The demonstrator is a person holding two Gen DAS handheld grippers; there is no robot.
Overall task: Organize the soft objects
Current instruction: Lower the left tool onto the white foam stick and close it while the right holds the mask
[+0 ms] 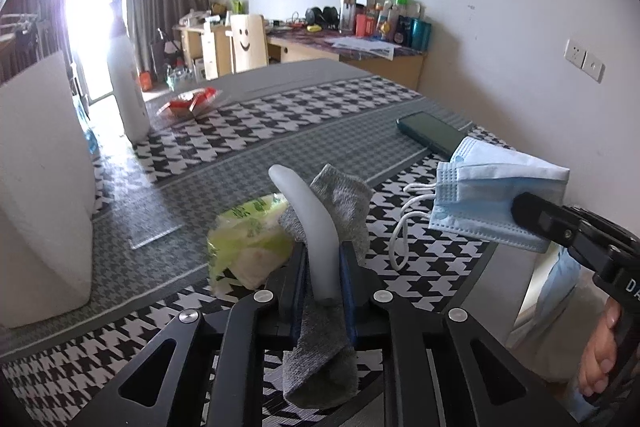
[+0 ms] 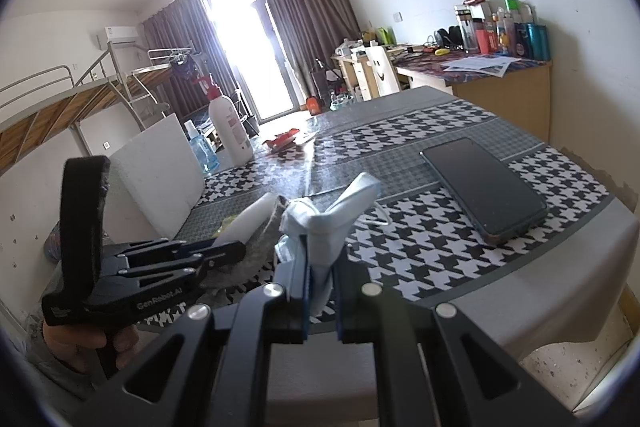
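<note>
Window (image 2: 244,39) glare blows out, perhaps hazing the fisheye-warped edges.

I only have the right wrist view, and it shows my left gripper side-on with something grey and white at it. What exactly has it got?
Observer: The left gripper is shut on two things at once: a grey knitted sock and a whitish, translucent curved strip standing up between the fingers.
Operator: Anything lying just beyond it?
Observer: Yes. A soft green-and-white plastic packet lies on the houndstooth tablecloth, partly behind the sock's upper end.
Operator: And my mask?
Observer: The pale blue pleated face mask is folded in the right gripper, with its white ear loops dangling on the side toward the sock.
</note>
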